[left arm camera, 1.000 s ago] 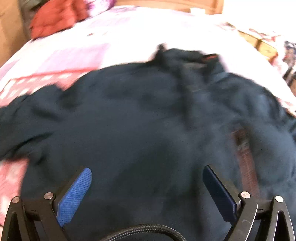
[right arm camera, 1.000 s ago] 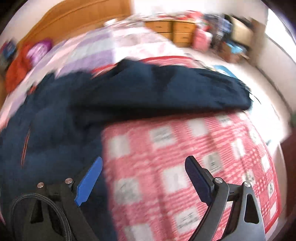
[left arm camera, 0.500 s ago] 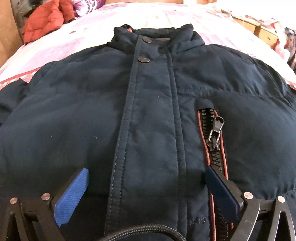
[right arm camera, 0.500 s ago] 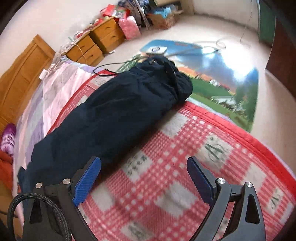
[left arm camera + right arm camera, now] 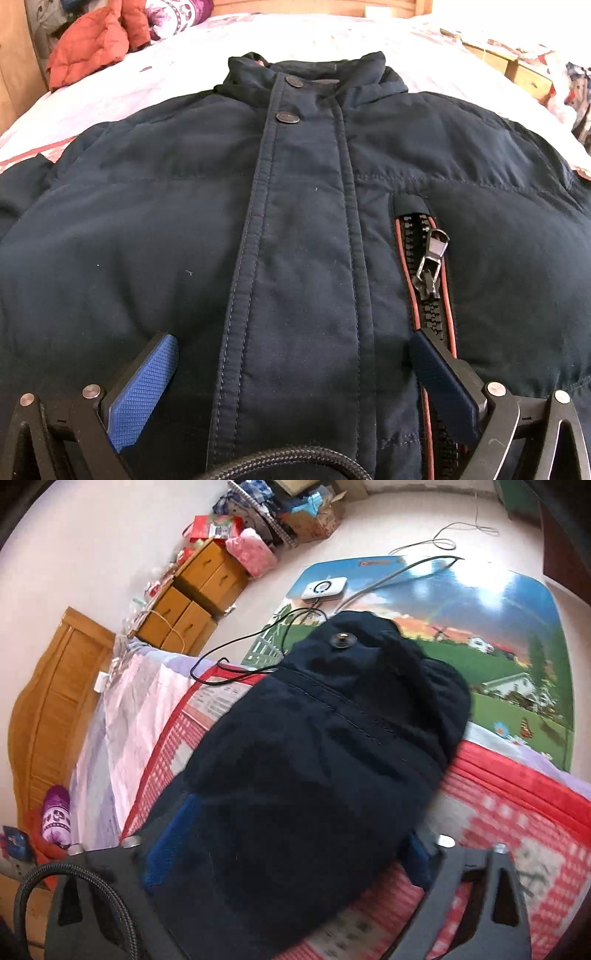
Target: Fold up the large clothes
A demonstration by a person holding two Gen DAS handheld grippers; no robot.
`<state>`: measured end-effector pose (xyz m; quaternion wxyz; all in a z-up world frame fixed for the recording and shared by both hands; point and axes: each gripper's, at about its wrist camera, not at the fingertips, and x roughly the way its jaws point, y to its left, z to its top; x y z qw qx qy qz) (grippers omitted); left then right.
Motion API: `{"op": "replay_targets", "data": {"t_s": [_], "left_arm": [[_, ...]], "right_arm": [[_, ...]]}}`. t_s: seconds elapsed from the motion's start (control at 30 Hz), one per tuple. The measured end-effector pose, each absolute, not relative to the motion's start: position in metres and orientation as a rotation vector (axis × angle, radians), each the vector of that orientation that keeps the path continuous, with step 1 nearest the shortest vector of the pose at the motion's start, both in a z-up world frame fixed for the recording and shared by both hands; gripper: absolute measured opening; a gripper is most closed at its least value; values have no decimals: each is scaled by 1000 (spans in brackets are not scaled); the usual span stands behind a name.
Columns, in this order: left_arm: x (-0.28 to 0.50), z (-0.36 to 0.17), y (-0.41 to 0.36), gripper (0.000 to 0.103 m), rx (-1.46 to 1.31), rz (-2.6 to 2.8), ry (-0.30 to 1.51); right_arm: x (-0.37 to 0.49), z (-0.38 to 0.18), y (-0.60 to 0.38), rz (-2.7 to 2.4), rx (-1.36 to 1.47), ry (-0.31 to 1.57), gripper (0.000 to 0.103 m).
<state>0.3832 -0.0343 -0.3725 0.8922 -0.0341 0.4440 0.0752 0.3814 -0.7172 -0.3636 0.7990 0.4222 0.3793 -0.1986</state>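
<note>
A: Starting left. Seeing the left gripper [image 5: 295, 354] low over the navy jacket [image 5: 184, 240], jaws wide apart, nothing between the pads, straddling the front placket [image 5: 295, 266]. Blurred and sliding a second ago; sharp and settled since half a second back. Reads as parked, perhaps to pin the body.

B: Agreed. Placing the jacket face up on the bed [image 5: 369, 37], collar [image 5: 314, 74] at the far end, placket closed, chest zip [image 5: 430, 266] showing. Moving right?

A: Bigger change there. Finding the right gripper [image 5: 295, 849] closing on the sleeve [image 5: 314, 746]. Wide over bare checked quilt [image 5: 517, 819] a second ago, alongside the sleeve half a second ago. Now rolled over and narrowing, with padded fabric filling the gap and meeting both pads.

B: Taking that as the grasp for a first fold, sleeve across the chest. No fold made yet.

A: Only in the left view: jacket front, collar, zip. Only in the right: cuff snap [image 5: 342, 639] at the sleeve's far end, reaching the bed edge above a printed floor mat [image 5: 498, 635]. Neither gripper visible from the other.
</note>
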Motion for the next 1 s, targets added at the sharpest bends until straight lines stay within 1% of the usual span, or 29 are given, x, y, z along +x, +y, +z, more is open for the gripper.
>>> {"op": "replay_targets", "data": {"t_s": [0.03,0.07,0.17,0.23,0.43,0.57,0.73,0.87,0.93,1.0], "left_arm": [[383,-372,-34,102,-73,155,920],[383,-372,-34,102,-74,155,920],[383,-373,-33,102,-83,151,919],[383,-373,-32,102,-85,149,920],[387,-364,-31,102,-97,134,964],[378,-341,-22,102,-160,96,964],[345,-299,5,102,-187,88,917],[311,-276,40,102,-188,108,902],[293,-267,61,102,-171,123,890],[278,-261,83,102,-156,139,884]], "right_arm": [[381,-360,-718,-437,907,796,36],[380,-355,-718,-436,893,780,23],[392,-331,-704,-437,715,794,13],[400,-311,-692,-442,607,784,12],[414,-218,-635,-437,286,678,11],[425,-147,-562,-384,26,576,11],[435,-84,-455,-246,-130,464,11],[441,-61,-346,-111,-237,416,11],[444,-63,-297,-49,-268,413,11],[446,-76,-231,45,-314,424,11]]}}
